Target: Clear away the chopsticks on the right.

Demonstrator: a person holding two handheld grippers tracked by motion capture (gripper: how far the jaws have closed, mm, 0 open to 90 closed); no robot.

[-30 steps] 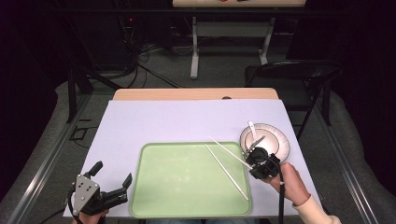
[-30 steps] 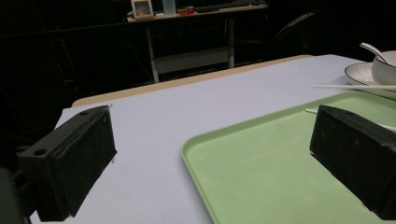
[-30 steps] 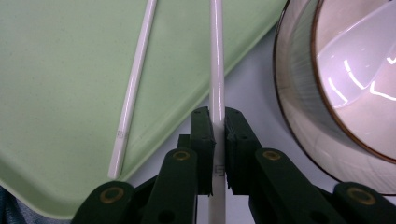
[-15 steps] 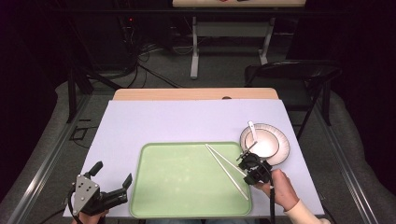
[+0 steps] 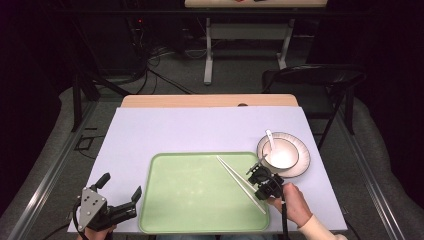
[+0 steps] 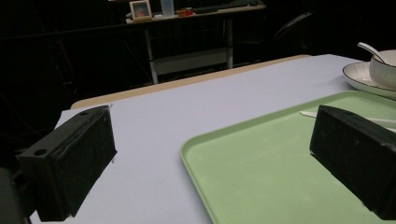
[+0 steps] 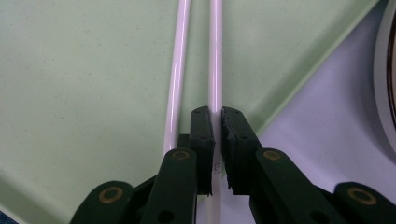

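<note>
- Right gripper (image 7: 217, 135): jaws clenched on one white chopstick (image 7: 215, 60), gripped low on its length, above the right part of the green tray (image 7: 84, 93).
- Second chopstick (image 7: 180, 70): just beside the gripped one, outside the jaws, lying on the tray floor; both run diagonally from mid-tray toward the near right corner in the high view.
- Tray right rim (image 7: 303, 88): close to the jaws, purple mat beyond it.
- Plate (image 5: 303, 156) with bowl (image 5: 281, 154) and spoon (image 5: 270, 140): just right of the tray's far right corner, near the right gripper (image 5: 264, 182).
- Left gripper (image 5: 119, 196): jaws released and wide apart, nothing between them, at the near left table edge beside the tray's left rim (image 5: 146, 200).
- Left gripper view: tray rim (image 6: 196, 163) between the spread jaws.
- Open room: bare mat (image 5: 200, 130) across the far half of the table; tray floor left of the chopsticks unoccupied.
</note>
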